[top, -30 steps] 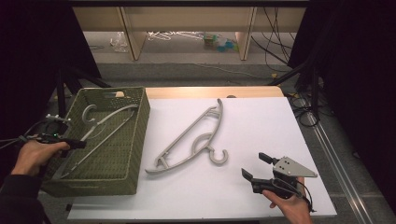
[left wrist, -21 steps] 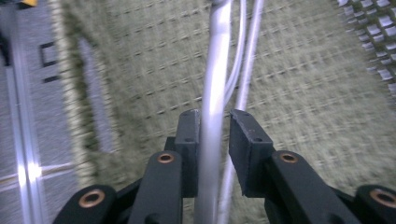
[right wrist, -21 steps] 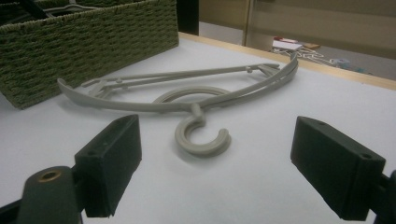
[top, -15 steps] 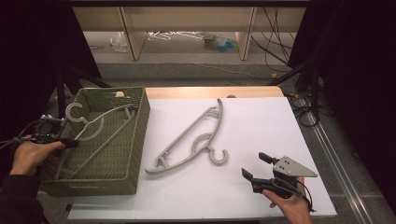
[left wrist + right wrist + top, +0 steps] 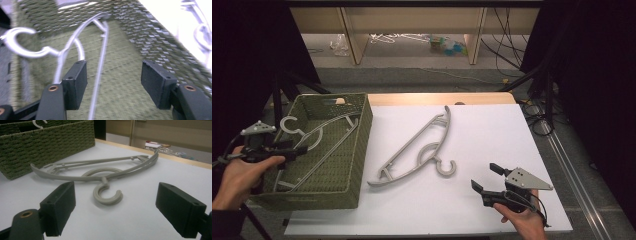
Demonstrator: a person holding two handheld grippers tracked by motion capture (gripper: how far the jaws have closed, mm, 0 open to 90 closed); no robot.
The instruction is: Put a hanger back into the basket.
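My left tool, jaws just opening, releases a hanger into the basket; my open right tool next takes the surface hanger at eleven o'clock.

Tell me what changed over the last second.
The left gripper has just opened its jaws and let go of the hanger in the basket, whose hook now leans on the green basket's left rim. The hanger on the table and the open right gripper stayed put.
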